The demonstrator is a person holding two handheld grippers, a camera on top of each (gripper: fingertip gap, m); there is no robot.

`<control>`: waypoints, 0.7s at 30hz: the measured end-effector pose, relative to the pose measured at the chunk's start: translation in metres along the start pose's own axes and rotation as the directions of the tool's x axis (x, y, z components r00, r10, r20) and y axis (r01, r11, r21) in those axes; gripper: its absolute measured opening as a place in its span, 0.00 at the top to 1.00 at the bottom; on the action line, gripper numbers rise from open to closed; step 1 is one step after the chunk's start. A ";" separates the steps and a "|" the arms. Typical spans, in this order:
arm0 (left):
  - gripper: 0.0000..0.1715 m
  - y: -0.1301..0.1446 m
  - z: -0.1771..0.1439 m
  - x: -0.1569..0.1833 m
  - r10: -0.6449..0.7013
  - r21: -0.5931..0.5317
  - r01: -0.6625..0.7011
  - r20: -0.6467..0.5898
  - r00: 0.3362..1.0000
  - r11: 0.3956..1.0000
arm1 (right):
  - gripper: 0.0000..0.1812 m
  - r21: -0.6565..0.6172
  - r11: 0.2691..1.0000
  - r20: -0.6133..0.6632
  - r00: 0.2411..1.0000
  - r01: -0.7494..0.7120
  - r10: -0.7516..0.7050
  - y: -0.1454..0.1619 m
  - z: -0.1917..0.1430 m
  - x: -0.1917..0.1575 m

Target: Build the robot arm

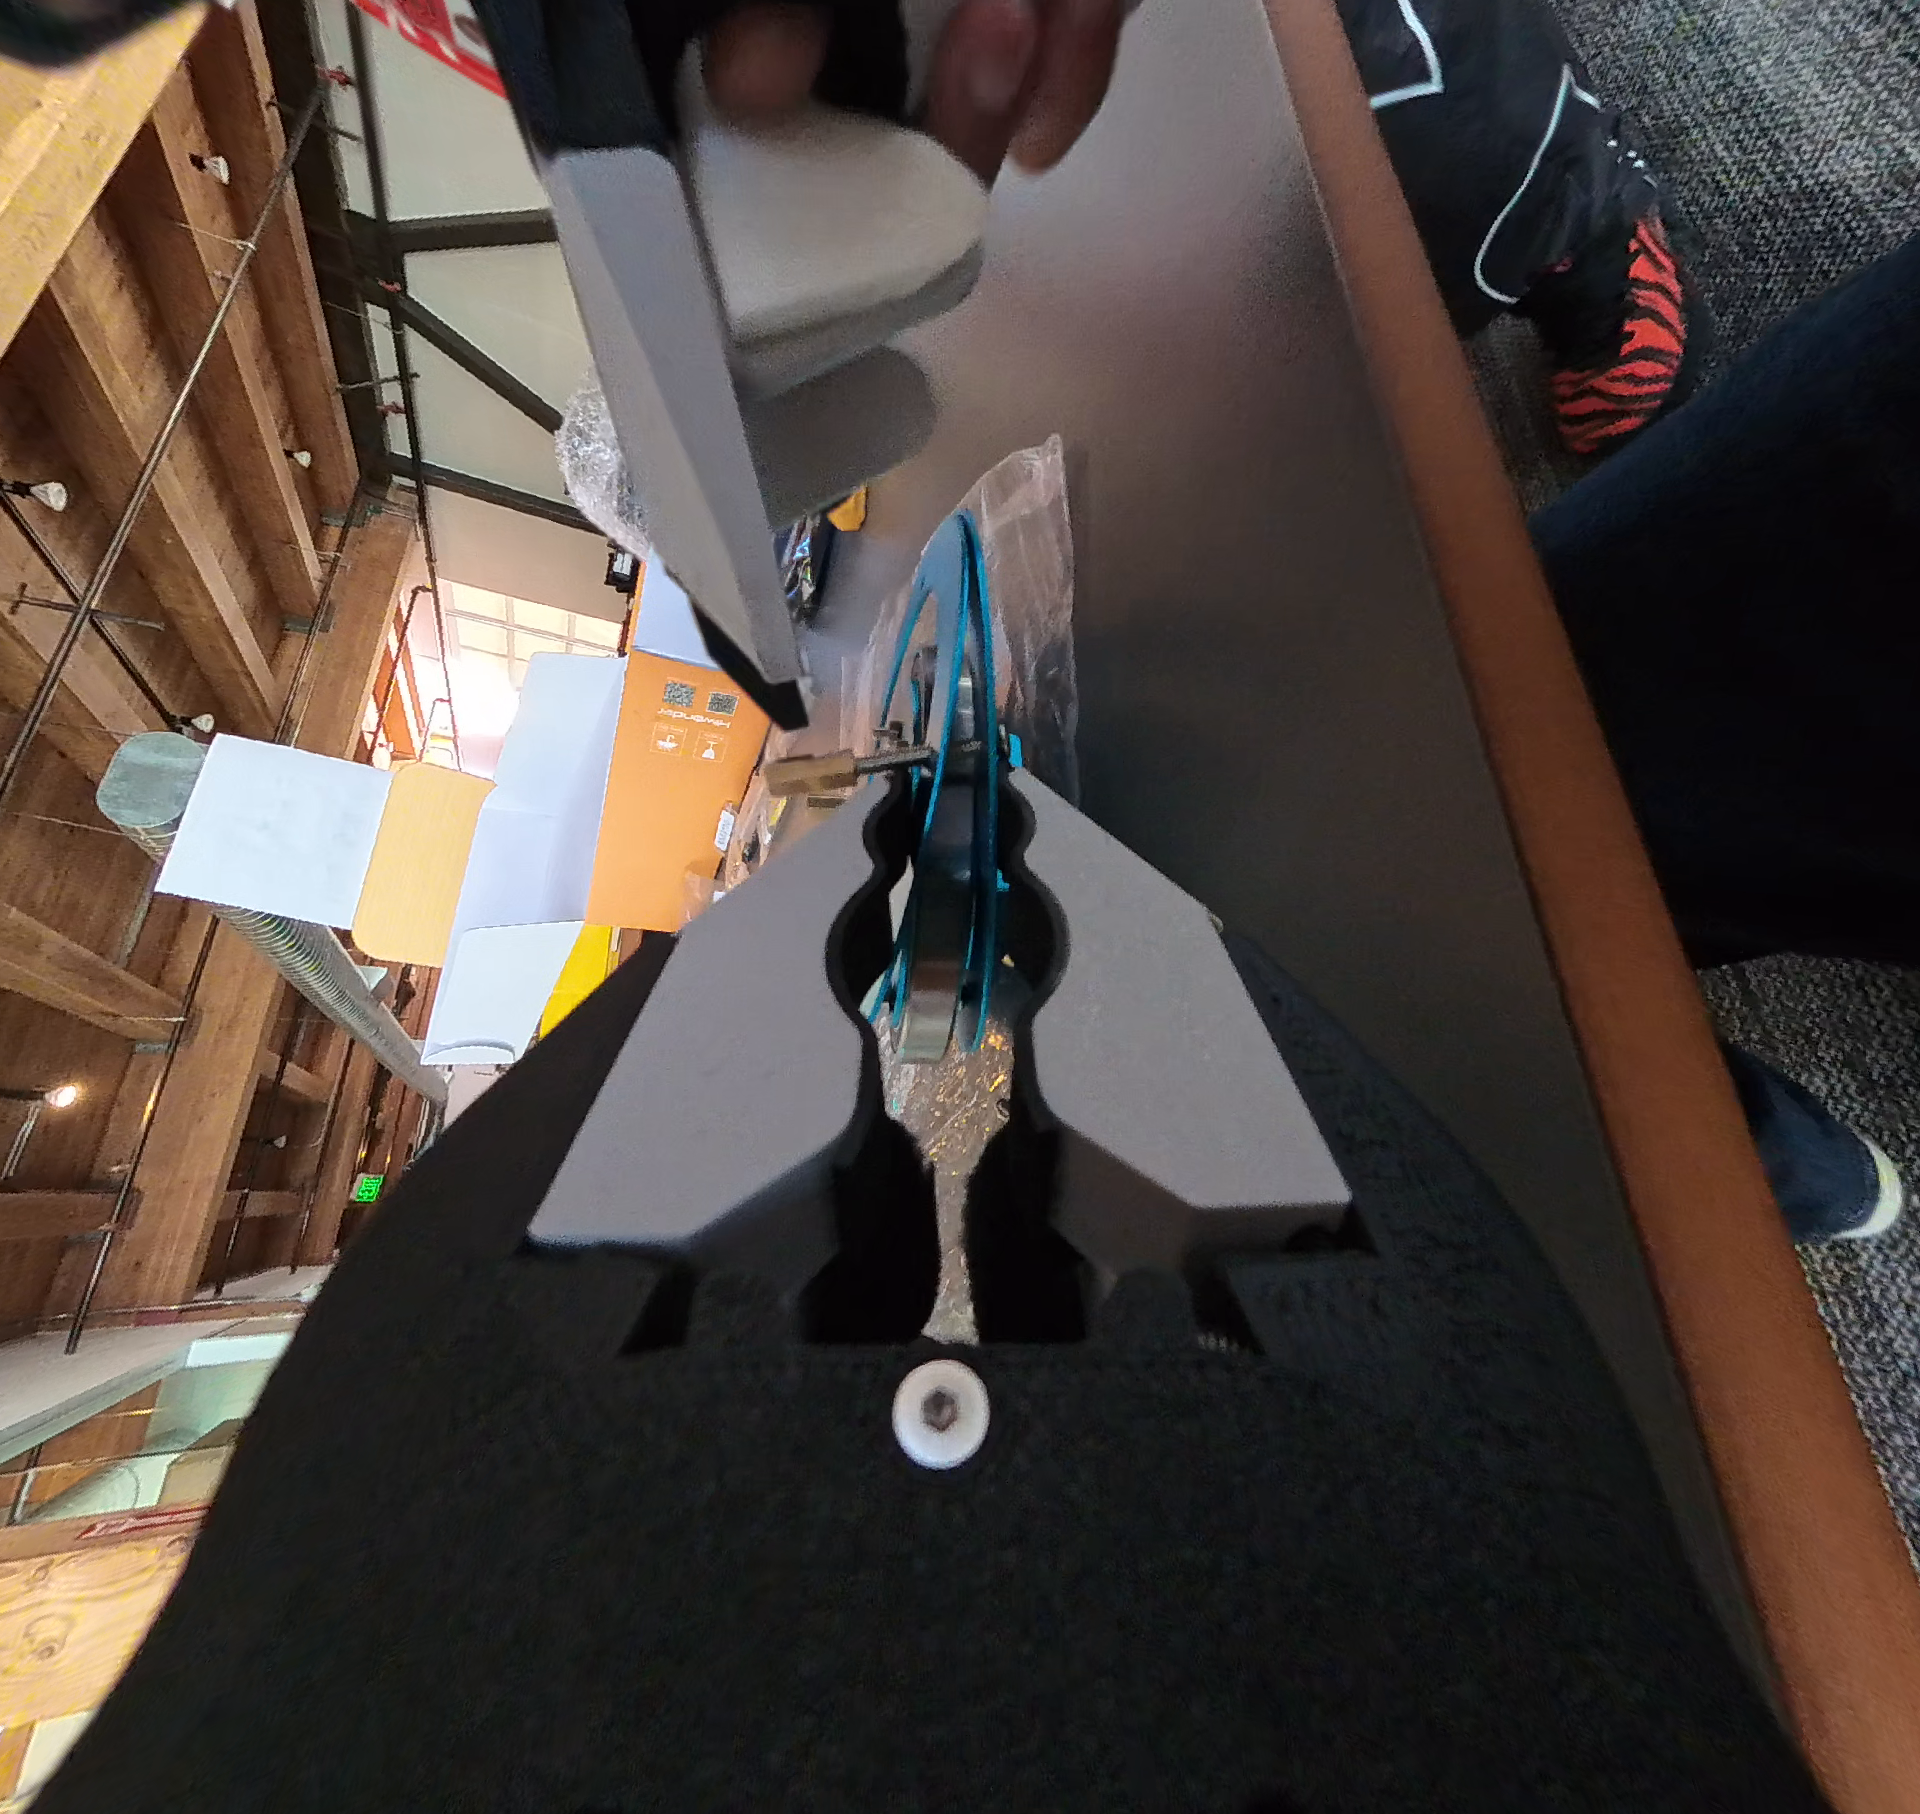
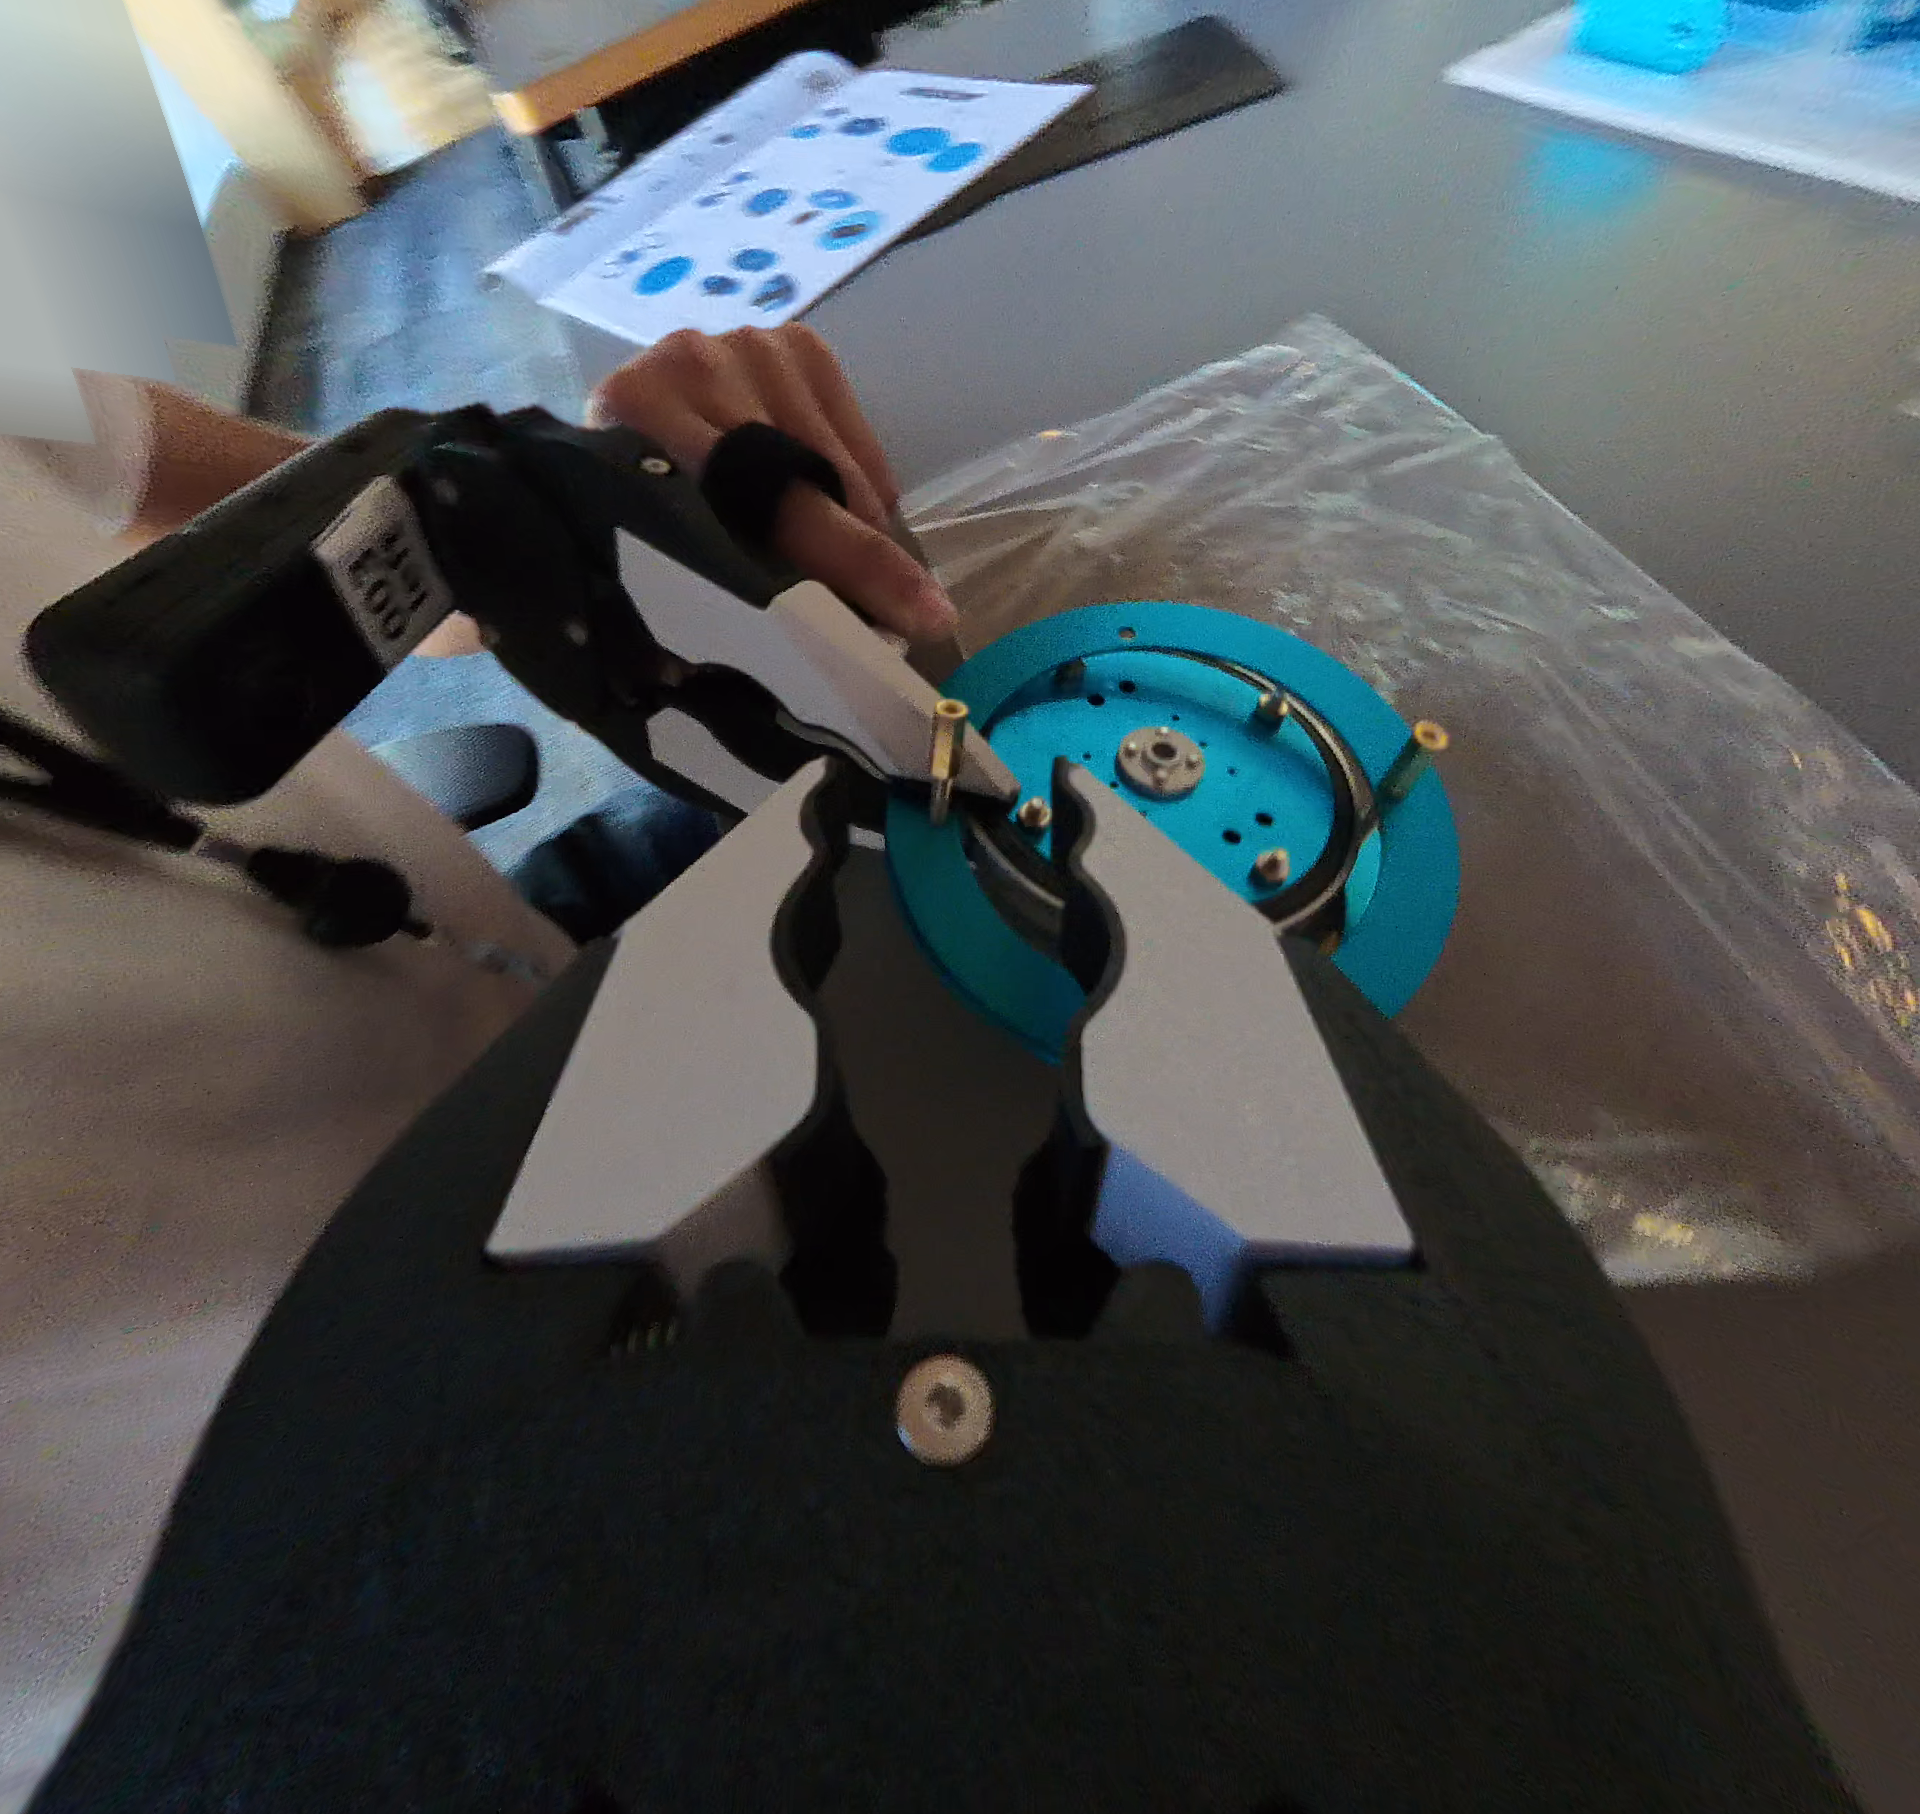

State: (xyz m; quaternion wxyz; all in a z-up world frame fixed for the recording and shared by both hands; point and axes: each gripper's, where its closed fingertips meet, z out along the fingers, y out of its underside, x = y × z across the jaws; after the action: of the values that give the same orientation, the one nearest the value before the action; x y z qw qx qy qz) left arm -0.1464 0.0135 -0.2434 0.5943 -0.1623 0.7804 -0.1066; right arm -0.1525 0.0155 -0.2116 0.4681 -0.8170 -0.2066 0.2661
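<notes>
My left gripper (image 1: 951,829) is clamped on the rim of a blue disc (image 2: 1174,829) — in the left wrist view I see that disc (image 1: 951,808) edge-on, pinched between my two fingers. The disc sits just above a clear plastic bag (image 2: 1455,621) spread on the grey table (image 2: 1351,237). Brass posts stand up from its face; one brass post (image 2: 945,756) rises right beside the tip of my left gripper (image 2: 997,788), which my hand (image 2: 769,455) holds from the far side.

My right gripper (image 2: 940,788) is narrowly parted and holds nothing — one fingertip lies over the disc's inner plate, the other is off the rim. In the left wrist view it (image 1: 774,684) reaches in from above, its tip close to a brass post (image 1: 810,772).

A printed sheet (image 2: 779,195) with blue pictures lies farther back on the table.
</notes>
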 end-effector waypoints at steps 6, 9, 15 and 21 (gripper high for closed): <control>0.91 0.000 0.000 0.000 -0.002 0.008 0.002 0.000 1.000 1.000 | 0.87 -0.117 0.990 0.352 0.936 0.075 -0.030 -0.005 0.005 -0.001; 0.91 0.000 0.000 0.000 -0.007 0.011 0.007 -0.001 1.000 1.000 | 0.91 -0.137 0.988 0.484 0.875 0.068 0.007 -0.015 0.007 -0.007; 0.91 0.000 0.000 0.000 -0.017 0.014 0.017 -0.006 1.000 1.000 | 0.93 -0.200 0.966 0.539 0.842 0.166 -0.033 -0.005 0.013 -0.009; 0.91 -0.001 0.000 0.000 -0.020 0.014 0.020 -0.010 1.000 1.000 | 0.98 -0.215 0.970 0.449 0.894 0.118 -0.009 -0.004 0.015 -0.005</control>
State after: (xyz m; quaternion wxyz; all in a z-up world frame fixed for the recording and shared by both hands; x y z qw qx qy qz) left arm -0.1458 0.0124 -0.2432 0.5905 -0.1654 0.7810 -0.1188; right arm -0.1663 0.0244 -0.2136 0.3165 -0.7771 -0.3648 0.4036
